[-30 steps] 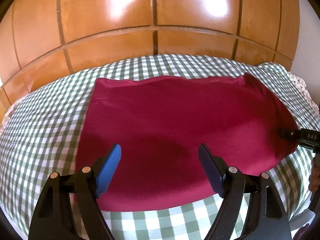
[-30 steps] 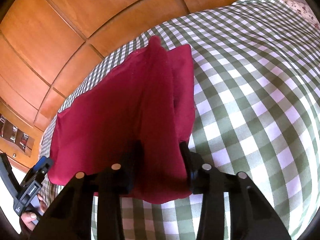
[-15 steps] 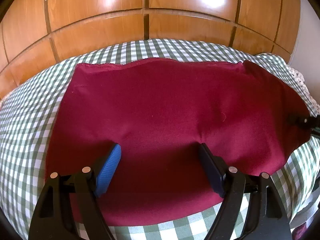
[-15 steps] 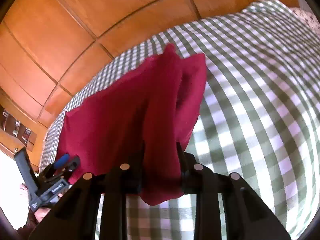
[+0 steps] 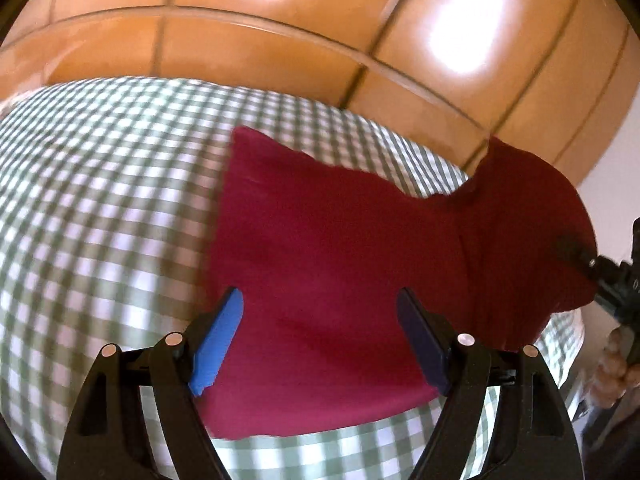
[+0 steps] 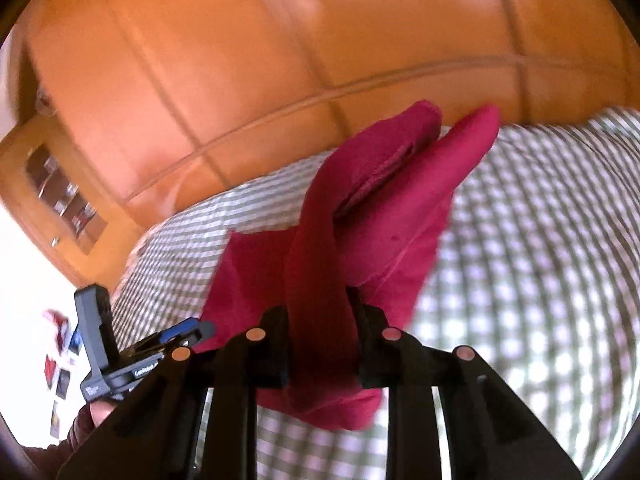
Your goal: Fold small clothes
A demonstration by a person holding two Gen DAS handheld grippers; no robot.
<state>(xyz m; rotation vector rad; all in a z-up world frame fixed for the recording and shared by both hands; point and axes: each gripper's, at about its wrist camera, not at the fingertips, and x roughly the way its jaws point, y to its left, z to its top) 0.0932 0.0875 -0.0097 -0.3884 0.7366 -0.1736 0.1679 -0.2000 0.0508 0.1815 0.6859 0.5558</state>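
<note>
We see the red cloth (image 5: 328, 264) on the checked bedcover (image 5: 100, 200), its right end lifted. Our right gripper (image 6: 320, 316) is clamped on that raised fold. Our left gripper (image 5: 320, 344) hangs wide open above the cloth's near edge, gripping nothing.

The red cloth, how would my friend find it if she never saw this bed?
Look for the bed with the green and white checked cover, in front of the shiny wooden panels. The red cloth lies on it, one end lifted by the right gripper. It is the only plain red thing there.
</note>
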